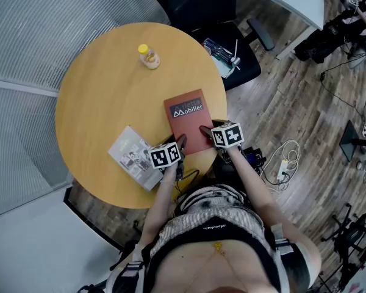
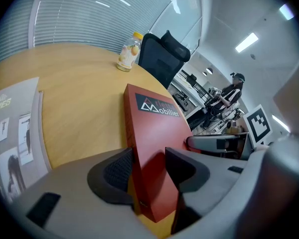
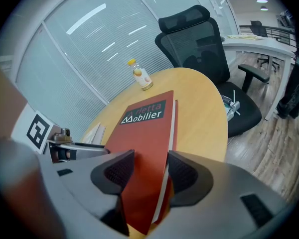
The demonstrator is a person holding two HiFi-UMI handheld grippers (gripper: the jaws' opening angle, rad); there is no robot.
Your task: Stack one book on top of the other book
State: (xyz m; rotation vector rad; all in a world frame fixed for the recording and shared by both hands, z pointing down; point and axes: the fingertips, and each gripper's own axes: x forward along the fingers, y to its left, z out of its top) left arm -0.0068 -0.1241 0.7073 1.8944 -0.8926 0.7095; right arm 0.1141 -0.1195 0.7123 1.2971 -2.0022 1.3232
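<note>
A red book (image 1: 188,119) printed "Mobilier" lies on the round wooden table (image 1: 104,96), its near edge towards me. Both grippers hold that near edge. My left gripper (image 1: 181,143) is shut on the book's near left corner, and in the left gripper view the red book (image 2: 157,126) stands between its pads (image 2: 117,171). My right gripper (image 1: 205,130) is shut on the near right corner, its jaws straddling the red book (image 3: 145,128) in the right gripper view. A grey-white illustrated book (image 1: 133,155) lies flat to the left, beside the left gripper.
A small bottle (image 1: 149,57) with a yellow cap stands at the table's far side. A black office chair (image 1: 229,47) is behind the table at the right. Cables and a power strip (image 1: 283,163) lie on the wooden floor. A window blind wall curves along the left.
</note>
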